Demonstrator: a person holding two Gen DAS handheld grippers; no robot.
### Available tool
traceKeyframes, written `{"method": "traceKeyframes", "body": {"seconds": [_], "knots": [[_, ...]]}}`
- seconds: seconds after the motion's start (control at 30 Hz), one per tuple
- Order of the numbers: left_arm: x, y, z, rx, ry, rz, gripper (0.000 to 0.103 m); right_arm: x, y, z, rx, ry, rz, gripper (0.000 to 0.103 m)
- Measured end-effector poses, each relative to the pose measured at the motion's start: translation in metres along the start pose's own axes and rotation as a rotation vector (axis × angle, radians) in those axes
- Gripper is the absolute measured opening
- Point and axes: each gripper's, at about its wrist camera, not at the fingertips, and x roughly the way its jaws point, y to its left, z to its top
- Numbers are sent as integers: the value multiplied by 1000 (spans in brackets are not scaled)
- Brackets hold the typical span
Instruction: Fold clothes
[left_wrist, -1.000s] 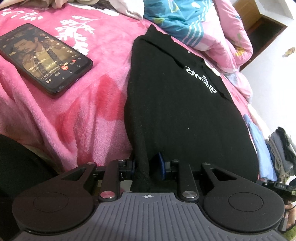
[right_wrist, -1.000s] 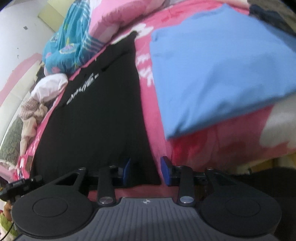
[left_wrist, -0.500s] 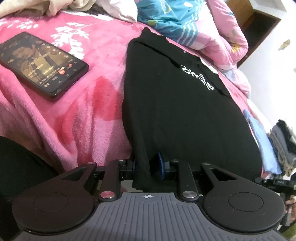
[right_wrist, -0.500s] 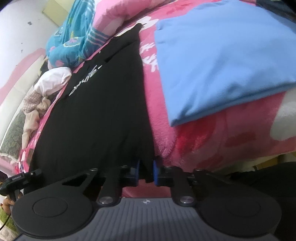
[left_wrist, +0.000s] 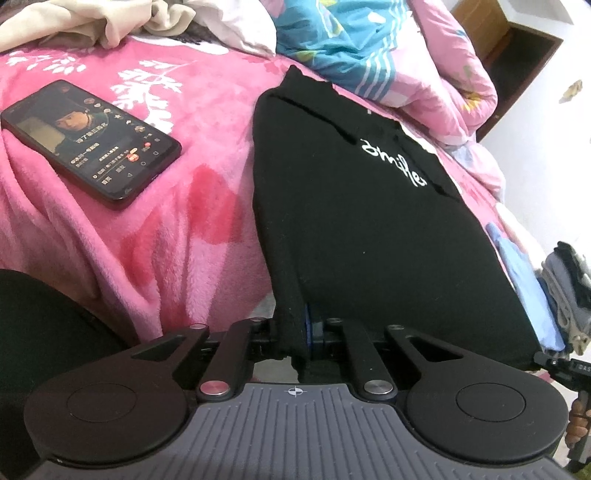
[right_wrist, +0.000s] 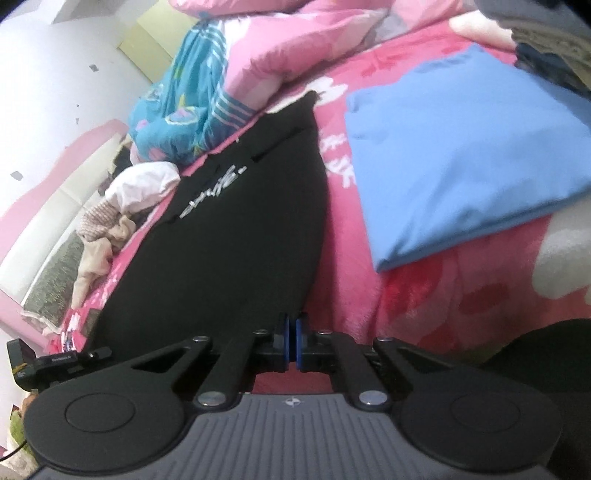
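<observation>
A black shirt with white script lettering lies lengthwise on the pink blanket, its hem toward me. My left gripper is shut on the hem's left corner, and the cloth bunches between the blue pads. In the right wrist view the same black shirt runs down to my right gripper, whose pads are pressed together on the hem's right corner. The hem between the two corners hangs off the bed edge. The other gripper's body shows at the far right of the left wrist view.
A lit phone lies on the blanket left of the shirt. A folded blue garment sits right of it. Bunched quilts and loose clothes crowd the head of the bed. A clothes pile lies at far right.
My right gripper went from open around the hem's right corner to shut on it. The left gripper kept its hold, and both views pulled back slightly from the bed.
</observation>
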Motion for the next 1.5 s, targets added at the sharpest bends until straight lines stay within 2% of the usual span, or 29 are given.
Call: {"method": "traceKeyframes", "body": {"seconds": [0.23, 0.47, 0.97, 1.5], "knots": [[-13, -2, 3, -24, -55, -64, 2, -15, 12, 2, 1, -83, 36, 2], [-35, -7, 1, -36, -91, -97, 1, -34, 17, 0, 3, -157, 72, 2], [-71, -15, -12, -46, -146, -174, 1, -71, 34, -16, -18, -232, 121, 2], [-132, -8, -32, -115, -223, -242, 1, -148, 53, -55, 52, -292, 155, 2]]}}
